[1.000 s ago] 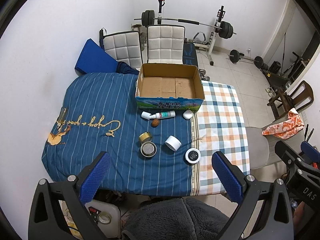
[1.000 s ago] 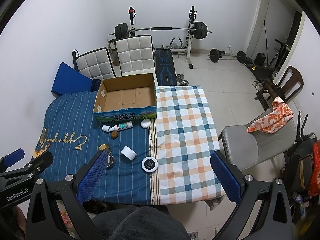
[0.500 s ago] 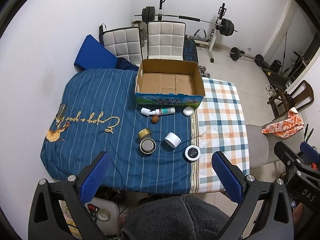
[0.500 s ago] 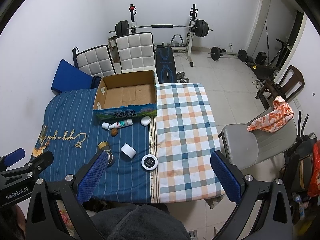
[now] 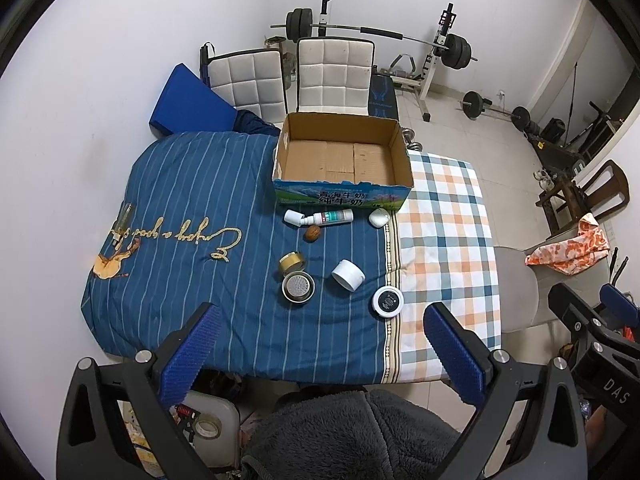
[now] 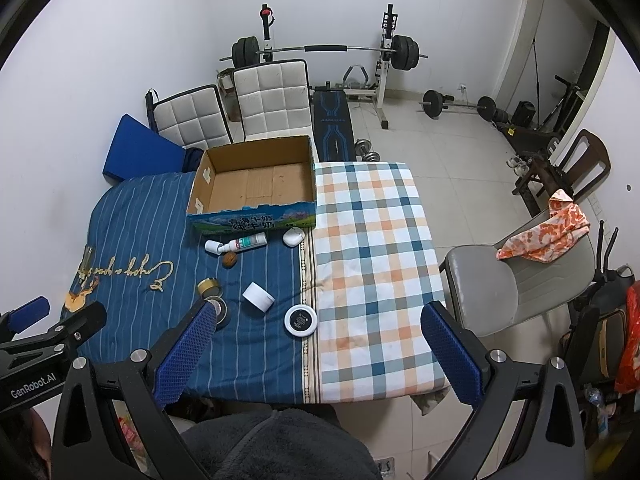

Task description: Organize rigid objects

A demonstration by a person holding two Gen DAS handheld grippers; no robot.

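Note:
An open empty cardboard box (image 5: 340, 160) (image 6: 256, 182) stands at the far side of the table. In front of it lie a white spray bottle (image 5: 320, 217) (image 6: 236, 244), a white pebble-shaped case (image 5: 379, 216) (image 6: 293, 235) and a walnut (image 5: 312, 233) (image 6: 229, 259). Nearer lie a gold tape roll (image 5: 291, 261) (image 6: 209, 286), a round metal strainer tin (image 5: 298, 287) (image 6: 219, 307), a white jar on its side (image 5: 347, 275) (image 6: 258, 297) and a round black-and-white disc (image 5: 387, 301) (image 6: 301, 321). My left gripper (image 5: 320, 352) and right gripper (image 6: 316, 354) are open and empty, high above the table's near edge.
The table has a blue striped cloth (image 5: 180, 220) on the left and a checked cloth (image 6: 372, 240) on the right. Two white chairs (image 5: 332, 72) stand behind it, a grey chair (image 6: 516, 280) to the right. A weight bench (image 6: 332, 128) and barbells stand on the floor behind.
Both grippers have risen and drawn back a little, so the table looks slightly smaller and higher in view. Nothing on the table has moved.

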